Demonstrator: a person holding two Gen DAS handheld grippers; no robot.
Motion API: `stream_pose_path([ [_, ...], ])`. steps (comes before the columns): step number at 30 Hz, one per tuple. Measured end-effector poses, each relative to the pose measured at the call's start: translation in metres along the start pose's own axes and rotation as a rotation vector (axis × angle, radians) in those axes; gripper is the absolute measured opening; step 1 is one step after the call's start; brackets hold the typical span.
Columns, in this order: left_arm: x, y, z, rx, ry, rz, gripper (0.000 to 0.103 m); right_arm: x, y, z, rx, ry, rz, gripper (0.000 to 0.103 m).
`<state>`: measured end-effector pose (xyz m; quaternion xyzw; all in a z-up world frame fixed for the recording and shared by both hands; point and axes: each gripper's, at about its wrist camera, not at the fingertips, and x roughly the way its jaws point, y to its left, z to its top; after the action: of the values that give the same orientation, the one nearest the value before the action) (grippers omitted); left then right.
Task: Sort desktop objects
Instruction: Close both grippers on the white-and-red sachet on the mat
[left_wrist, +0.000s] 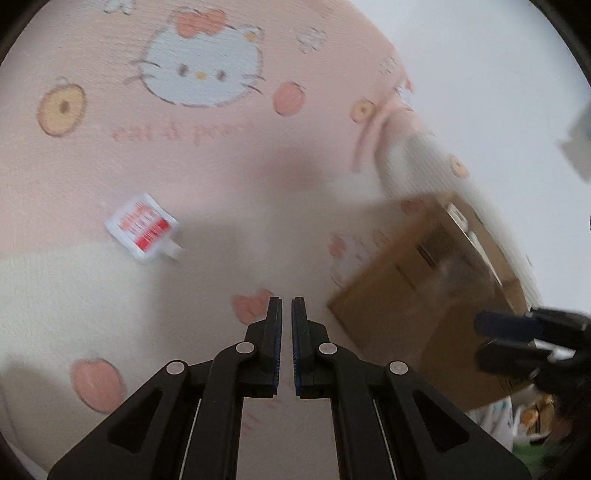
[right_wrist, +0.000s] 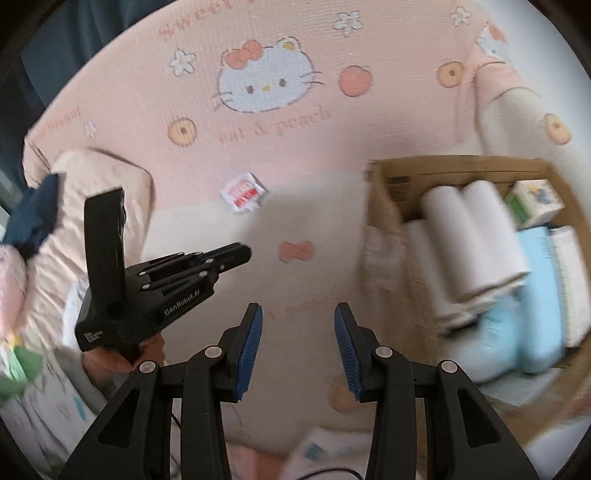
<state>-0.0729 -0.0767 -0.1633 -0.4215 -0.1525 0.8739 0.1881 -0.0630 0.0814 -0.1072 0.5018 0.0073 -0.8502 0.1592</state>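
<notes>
Left gripper (left_wrist: 287, 306): jaws drawn together, only a sliver between the pads, nothing in them. It points down at the pink cartoon-cat blanket (left_wrist: 221, 166). Right gripper (right_wrist: 298, 314): jaws part-way open, empty, bare blanket between the blue pads.

Ahead and left of the left gripper, apart from it, lies a small white sachet with red print (left_wrist: 142, 227), flat on the blanket, its spout end toward the gripper. From the right gripper it sits ahead, slightly left. It looks like the only loose item left in reach.

Right of both grippers: an open cardboard box (right_wrist: 386, 192) already holding white paper rolls (right_wrist: 472, 236), a small green-and-white carton (right_wrist: 535, 203) and pale blue packs (right_wrist: 535, 295).

Likely step: fetch the sachet for the box. It lies flat and thin, so whichever gripper takes it should come in low, jaws straddling one edge, and pinch without gathering the cloth. The left would have to open first. Both views are smeared; finer detail unclear.
</notes>
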Motion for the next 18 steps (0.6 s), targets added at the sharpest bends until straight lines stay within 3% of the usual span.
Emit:
stream_pose_path([
  [5, -0.01, 0.041, 0.018, -0.116, -0.038, 0.05, 0.005, 0.032, 0.028, 0.01, -0.061, -0.084, -0.015, 0.037],
  [9, -0.011, 0.085, 0.025, -0.314, -0.025, 0.003, 0.006, 0.061, 0.042, 0.021, -0.072, -0.116, 0.045, 0.038],
  [14, 0.0, 0.14, 0.026, -0.542, 0.002, -0.03, 0.006, 0.113, 0.041, 0.032, 0.037, -0.099, 0.196, 0.039],
  [18, 0.011, 0.169, 0.021, -0.714, 0.033, -0.084, 0.009, 0.153, 0.037, 0.037, 0.133, -0.088, 0.209, 0.039],
])
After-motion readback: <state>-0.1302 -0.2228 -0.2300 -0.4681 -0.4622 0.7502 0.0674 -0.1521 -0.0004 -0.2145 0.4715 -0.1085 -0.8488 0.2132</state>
